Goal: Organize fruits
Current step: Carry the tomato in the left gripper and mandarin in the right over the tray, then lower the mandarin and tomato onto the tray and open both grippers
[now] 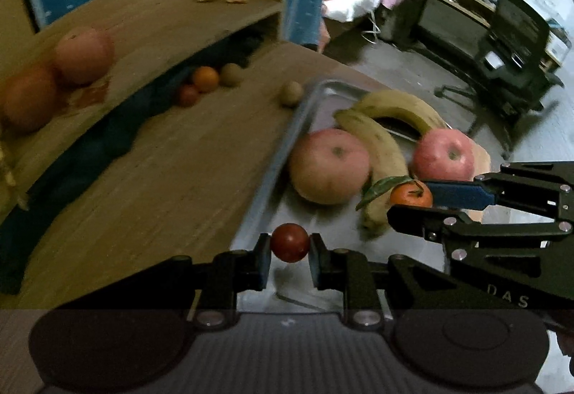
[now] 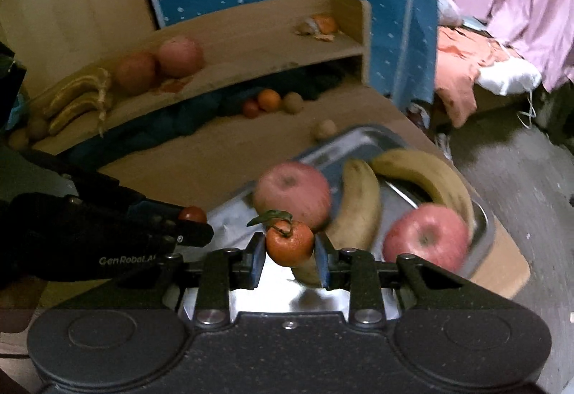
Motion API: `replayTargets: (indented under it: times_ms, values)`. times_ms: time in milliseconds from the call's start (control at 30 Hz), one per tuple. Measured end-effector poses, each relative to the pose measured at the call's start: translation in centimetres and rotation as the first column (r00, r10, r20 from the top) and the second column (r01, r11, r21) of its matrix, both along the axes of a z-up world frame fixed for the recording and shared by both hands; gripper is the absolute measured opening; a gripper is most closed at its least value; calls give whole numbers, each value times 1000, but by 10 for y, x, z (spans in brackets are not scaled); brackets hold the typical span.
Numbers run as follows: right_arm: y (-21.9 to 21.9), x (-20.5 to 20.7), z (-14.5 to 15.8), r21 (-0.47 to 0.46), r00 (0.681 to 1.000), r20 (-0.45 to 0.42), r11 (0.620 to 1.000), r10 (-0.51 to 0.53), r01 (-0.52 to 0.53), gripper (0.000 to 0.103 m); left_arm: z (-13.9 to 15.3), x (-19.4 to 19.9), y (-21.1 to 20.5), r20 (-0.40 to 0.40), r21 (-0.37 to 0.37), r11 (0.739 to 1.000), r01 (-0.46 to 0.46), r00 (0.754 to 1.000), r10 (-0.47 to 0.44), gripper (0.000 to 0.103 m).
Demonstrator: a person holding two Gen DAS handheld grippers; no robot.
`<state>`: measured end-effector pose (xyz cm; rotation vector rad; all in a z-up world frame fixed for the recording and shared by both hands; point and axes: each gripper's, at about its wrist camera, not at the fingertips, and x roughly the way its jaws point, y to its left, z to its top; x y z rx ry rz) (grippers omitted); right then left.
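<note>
Left gripper: the left gripper (image 1: 290, 245) has its fingers pinched tight on a small dark-red fruit (image 1: 290, 242), held just above the near end of the metal tray (image 1: 305, 107).
Right gripper: the right gripper (image 2: 290, 248) is clamped on a leafy tangerine (image 2: 289, 243), fingers touching both sides, over the same near end of the tray.
Side by side: in the left wrist view the right gripper comes in at 3 o'clock, tangerine at its tip, just beside the nearer banana.
Tray contents: two apples and two bananas. One apple (image 1: 329, 166) sits at 9 o'clock of the pile, the other apple (image 1: 444, 155) at 3 o'clock, with one banana (image 1: 376, 157) between them and the second banana (image 1: 394, 108) curving behind at 12 o'clock.
Table: a brown round fruit (image 1: 290, 93) rests on the wooden table (image 1: 161, 178), just beside the tray's far corner.
Under the shelf: a red fruit, an orange (image 1: 205, 78) and another brown fruit cluster together, at 11 o'clock from the tray.
Shelf top: on the wooden shelf (image 2: 251, 46), two apples (image 2: 158, 65) touch; bananas (image 2: 77, 99) lie at their 9 o'clock; orange peel (image 2: 319, 26) sits far at 3 o'clock.
Sharpness: both views are blurred by motion.
</note>
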<state>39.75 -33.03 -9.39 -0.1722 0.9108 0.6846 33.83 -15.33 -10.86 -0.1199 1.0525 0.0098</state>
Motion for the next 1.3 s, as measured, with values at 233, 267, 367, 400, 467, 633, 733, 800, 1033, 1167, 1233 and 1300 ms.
replayTargets:
  times_ms: [233,267,367,400,467,633,733,800,1033,1167,1233,1300]
  values:
    - [-11,-4,-11,-21,999,-45,1000,-7,6,31,-6,3,-6,-34,-3,1000,9,999,-10,25]
    - [-12,-3,-12,-23,999,-49,1000,-6,5,31,-7,4,-6,-40,-4,1000,6,999,-6,25]
    - [-12,0,-19,-29,998,-61,1000,3,-5,31,-12,7,-7,-55,-5,1000,-6,998,6,25]
    - [-12,1,-21,-32,998,-63,999,9,-11,31,-13,8,-7,-60,-6,1000,-10,998,9,25]
    - [-11,4,-27,-38,997,-76,999,21,-24,31,-17,11,-8,-71,-5,1000,-17,997,17,25]
    - [-11,13,-36,-41,993,-104,998,50,-55,31,-22,18,-10,-93,-7,1000,-28,995,27,25]
    - [-10,19,-40,-38,990,-118,996,77,-82,31,-23,23,-10,-101,-1,999,-35,994,34,25]
    - [-9,23,-42,-38,987,-129,994,95,-101,31,-24,26,-10,-108,1,999,-39,993,39,25]
    - [-6,32,-47,-33,978,-158,989,137,-144,32,-29,33,-8,-134,4,998,-61,989,61,25]
    - [-6,33,-47,-33,977,-161,989,138,-145,32,-30,32,-7,-138,3,997,-73,988,73,25]
    - [-5,32,-47,-40,978,-156,989,136,-144,34,-31,32,-6,-136,1,997,-76,988,76,26]
    - [-5,29,-47,-46,980,-148,989,133,-141,36,-30,30,-7,-132,4,997,-73,989,73,28]
